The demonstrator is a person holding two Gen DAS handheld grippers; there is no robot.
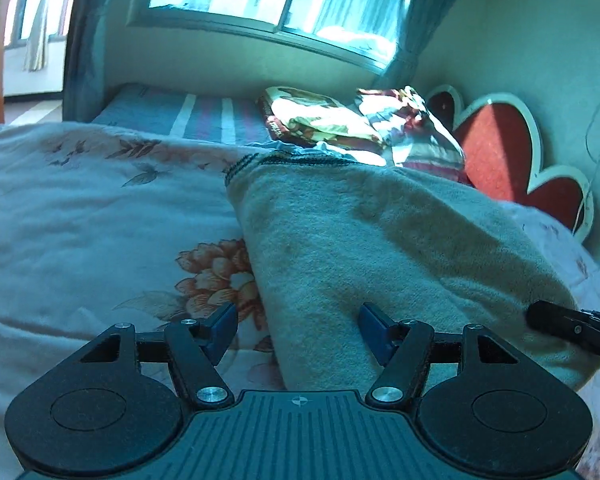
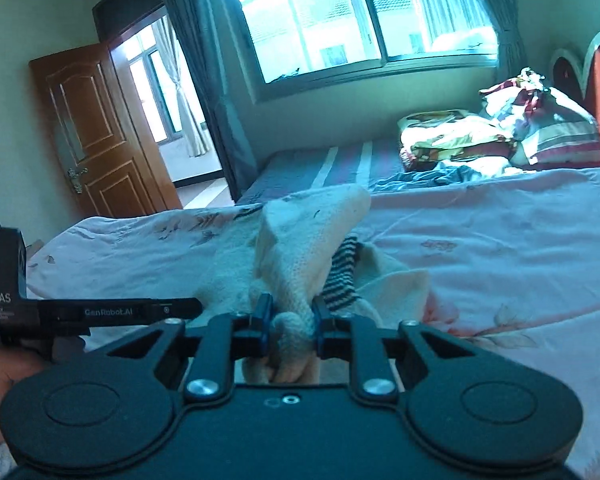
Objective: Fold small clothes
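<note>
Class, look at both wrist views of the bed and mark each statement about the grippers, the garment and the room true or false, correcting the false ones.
1. The right gripper is clamped on a bunch of the cream knitted garment. True.
2. The left gripper grips the garment too. False: its jaws stand open, nothing pinched between them.
3. The garment has a dark striped trim. True.
4. The wooden door is closed. False: it stands open.
5. The garment lies on a floral bedspread. True.
6. The headboard is blue. False: it is red with a white rim.
</note>
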